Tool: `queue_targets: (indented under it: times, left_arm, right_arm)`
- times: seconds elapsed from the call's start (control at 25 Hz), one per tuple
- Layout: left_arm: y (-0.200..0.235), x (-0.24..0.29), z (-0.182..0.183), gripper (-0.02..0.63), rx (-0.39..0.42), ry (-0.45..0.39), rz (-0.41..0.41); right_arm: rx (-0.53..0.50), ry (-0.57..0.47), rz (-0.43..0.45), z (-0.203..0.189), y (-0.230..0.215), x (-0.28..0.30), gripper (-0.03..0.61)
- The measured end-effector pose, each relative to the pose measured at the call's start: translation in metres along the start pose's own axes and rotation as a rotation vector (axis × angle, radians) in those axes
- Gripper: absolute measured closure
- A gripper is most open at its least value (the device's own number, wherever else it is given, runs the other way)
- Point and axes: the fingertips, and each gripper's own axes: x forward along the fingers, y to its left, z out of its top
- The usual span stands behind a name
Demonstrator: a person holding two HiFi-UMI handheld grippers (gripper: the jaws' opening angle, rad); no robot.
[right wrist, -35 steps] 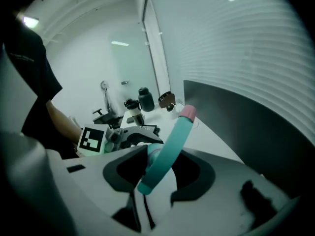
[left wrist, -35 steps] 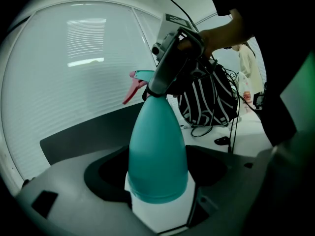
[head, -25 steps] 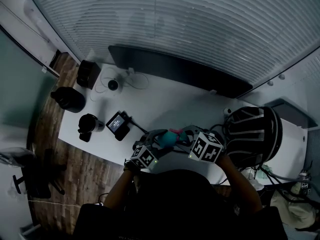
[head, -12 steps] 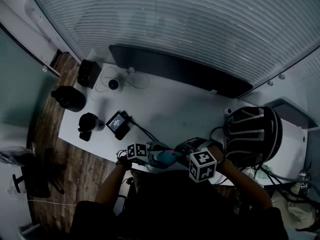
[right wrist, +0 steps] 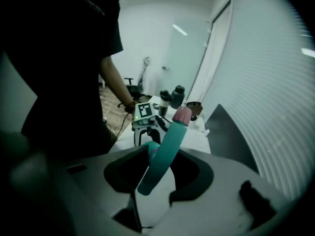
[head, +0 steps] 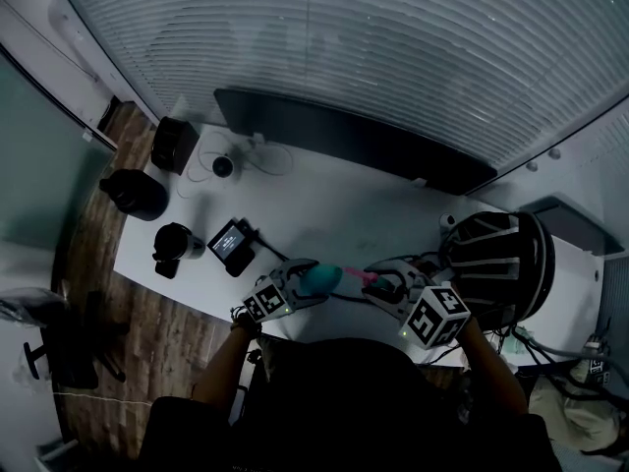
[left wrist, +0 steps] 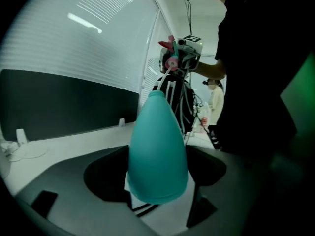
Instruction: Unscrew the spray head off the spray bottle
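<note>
Over the white counter's (head: 334, 205) near edge, the left gripper's (head: 303, 281) jaws clamp the teal spray bottle (left wrist: 157, 146). The right gripper's (right wrist: 157, 176) jaws grip the spray head (right wrist: 167, 144), apart from the bottle's neck.

You're clamping the teal spray bottle (left wrist: 157, 146) in your left gripper (left wrist: 156, 178), both jaws pressing on its wide body while its narrow neck is pointing away from the camera. Beyond the neck, your right gripper (left wrist: 183, 58) is holding the pink spray head (left wrist: 170, 55) clear of the bottle, a thin pale tube (left wrist: 164, 80) trailing down between them. The white table (left wrist: 74, 141) and a dark panel (left wrist: 59, 102) are sitting behind, on the left.
</note>
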Motion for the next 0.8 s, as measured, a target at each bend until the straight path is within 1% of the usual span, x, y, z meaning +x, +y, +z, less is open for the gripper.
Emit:
queue_targets:
  times: [0.12, 0.2, 0.28, 0.4, 0.52, 0.6, 0.68, 0.8]
  left_arm:
    - [0.031, -0.004, -0.007, 0.255, -0.056, -0.037, 0.142]
    - [0.047, -0.006, -0.010, 0.255, -0.088, -0.038, 0.218]
    - [0.061, -0.004, -0.010, 0.255, -0.104, -0.032, 0.283]
    - [0.080, 0.007, -0.012, 0.255, -0.106, -0.013, 0.350]
    - [0.094, 0.027, -0.013, 0.255, -0.106, 0.039, 0.379]
    - [0.103, 0.042, -0.014, 0.255, -0.091, 0.092, 0.394]
    - [0.112, 0.054, -0.016, 0.255, -0.087, 0.125, 0.409]
    - [0.117, 0.064, -0.029, 0.255, -0.099, 0.148, 0.407]
  right_arm:
    - [0.135, -0.085, -0.099, -0.005, -0.031, -0.024, 0.439]
    - [0.240, -0.178, -0.169, -0.009, -0.049, -0.037, 0.439]
    - [0.374, -0.296, -0.240, -0.015, -0.065, -0.049, 0.439]
    - [0.603, -0.483, -0.336, -0.030, -0.083, -0.061, 0.439]
    - [0.800, -0.659, -0.374, -0.042, -0.089, -0.070, 0.439]
    - [0.864, -0.732, -0.379, -0.045, -0.088, -0.072, 0.439]
    - [0.871, -0.728, -0.394, -0.050, -0.084, -0.071, 0.439]
    - [0.863, -0.718, -0.401, -0.053, -0.081, -0.069, 0.439]
